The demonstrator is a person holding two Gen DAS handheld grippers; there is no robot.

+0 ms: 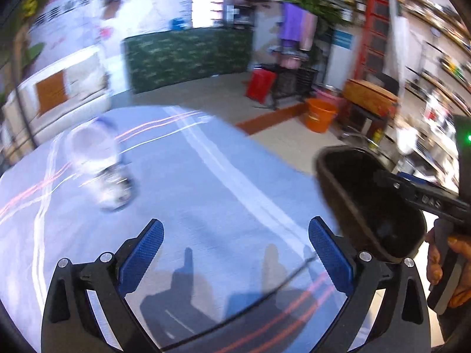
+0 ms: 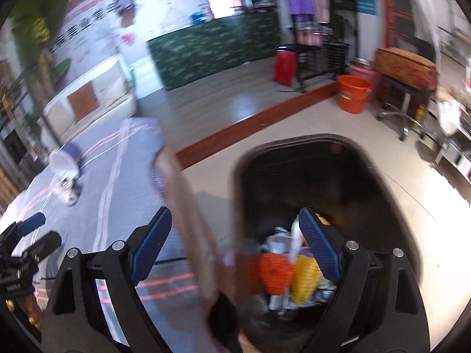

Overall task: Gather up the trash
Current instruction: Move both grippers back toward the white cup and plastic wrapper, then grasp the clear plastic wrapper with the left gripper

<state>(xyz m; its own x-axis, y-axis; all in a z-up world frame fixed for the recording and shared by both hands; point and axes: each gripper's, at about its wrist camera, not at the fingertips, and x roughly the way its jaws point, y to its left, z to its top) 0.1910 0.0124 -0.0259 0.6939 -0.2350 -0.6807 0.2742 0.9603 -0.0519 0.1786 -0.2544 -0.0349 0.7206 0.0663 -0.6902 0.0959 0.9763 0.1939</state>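
Note:
A black trash bin (image 2: 323, 170) stands on the floor beside the table; it holds orange (image 2: 275, 267), yellow and white trash. It also shows in the left wrist view (image 1: 368, 200). My right gripper (image 2: 235, 244) is open, above the table edge and the bin's near rim. A blurred brown flat piece (image 2: 188, 206) hangs between its fingers; I cannot tell if it touches them. My left gripper (image 1: 235, 253) is open and empty over the blue tablecloth (image 1: 206, 191). A blurred clear plastic cup-like item (image 1: 100, 164) lies on the cloth, far left; it also shows in the right wrist view (image 2: 66, 173).
An orange bucket (image 1: 319, 114) and a pink basin stand on the floor beyond the bin. A red container (image 1: 260, 85), a black rack and a wooden box on a stand (image 1: 369, 94) are behind. A green-covered counter (image 1: 188, 56) is at the back.

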